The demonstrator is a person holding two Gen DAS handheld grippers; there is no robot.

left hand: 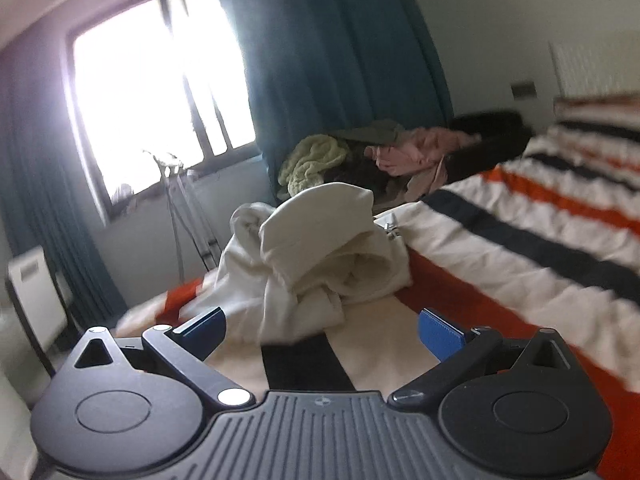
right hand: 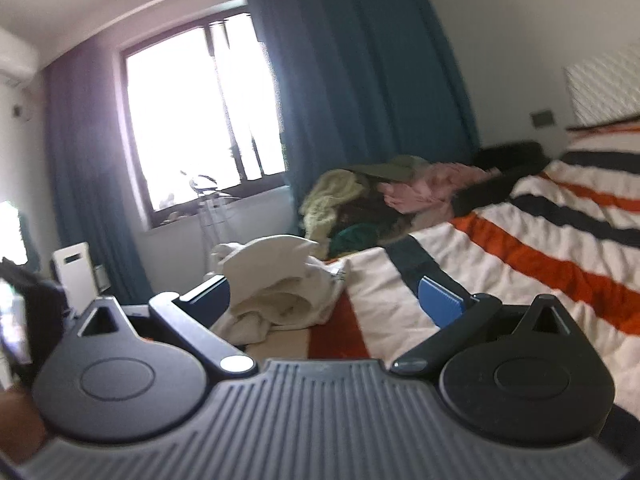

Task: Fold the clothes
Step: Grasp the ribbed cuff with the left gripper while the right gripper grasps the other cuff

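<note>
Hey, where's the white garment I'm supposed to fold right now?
The white garment lies crumpled on the striped bedspread near the bed's window-side edge, just ahead of both open grippers. The heap of other clothes sits behind it by the blue curtain.

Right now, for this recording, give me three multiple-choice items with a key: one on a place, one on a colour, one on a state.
1. Where does the crumpled white garment lie?
A. on the striped bedspread
B. on the windowsill
C. in the left gripper

2. What colour are the curtains?
A. red
B. blue
C. yellow

3. How does the right gripper stand?
A. shut on the garment
B. shut on nothing
C. open and holding nothing

Key: 1 A, it lies bunched on the bedspread ahead of both grippers; 2 B, blue drapes flank the window; 3 C, its blue-padded fingers stand wide apart with nothing between them.
</note>
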